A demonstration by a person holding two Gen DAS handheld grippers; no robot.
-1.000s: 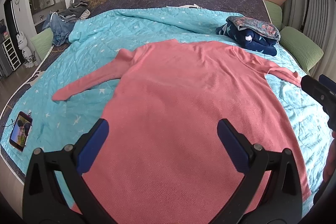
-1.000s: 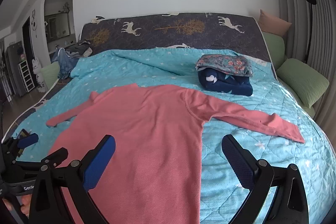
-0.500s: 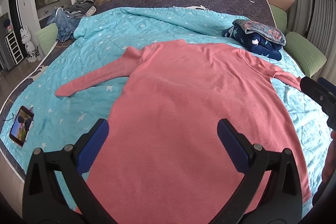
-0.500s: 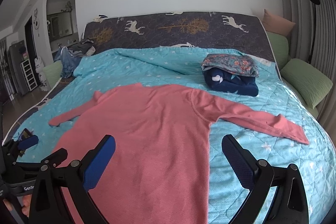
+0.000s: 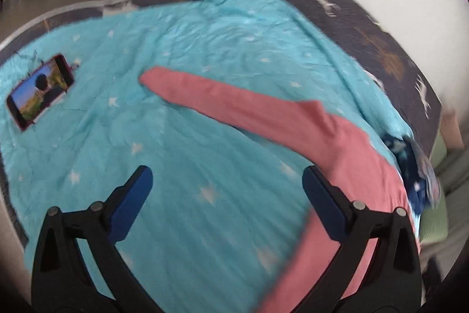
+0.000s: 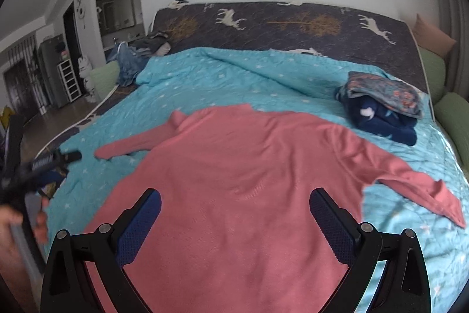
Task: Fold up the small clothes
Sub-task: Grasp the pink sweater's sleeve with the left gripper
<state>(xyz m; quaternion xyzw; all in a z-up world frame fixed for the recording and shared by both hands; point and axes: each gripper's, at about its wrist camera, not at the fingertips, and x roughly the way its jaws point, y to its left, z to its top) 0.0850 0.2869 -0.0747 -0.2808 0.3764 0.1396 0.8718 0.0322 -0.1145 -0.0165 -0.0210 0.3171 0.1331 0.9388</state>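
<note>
A turquoise quilted blanket with small white stars (image 6: 222, 78) covers the bed, and behind it runs a dark mattress edge printed with white deer and gold trees (image 6: 293, 22). On the blanket's far right sits a folded stack of navy and floral clothes (image 6: 381, 110), just beyond the shoulder of the coral-pink long-sleeved knit top (image 6: 249, 181), and green cushions (image 6: 451, 113) line the bed's right side. At the far left corner lies a heap of blue denim and grey garments (image 6: 137, 55). A red-cased phone with a lit screen (image 5: 39, 91) rests flat on the blanket near the bed's left edge, well apart from the top's sleeve. The pink top lies spread flat, neck toward the headboard, both sleeves stretched outward. The right tongs (image 6: 234, 225) are spread wide and hold nothing, hovering over the lower body of the top, whose fabric fills the gap between the blue pads. The left tongs (image 5: 225, 204) are likewise wide apart and empty, tilted over bare blanket; the top's left sleeve (image 5: 234, 101) runs across ahead of them and its body passes behind their right finger (image 5: 325, 207). In the right wrist view the left tongs appear blurred at the bed's left edge, gripped by a hand (image 6: 26, 228).
</note>
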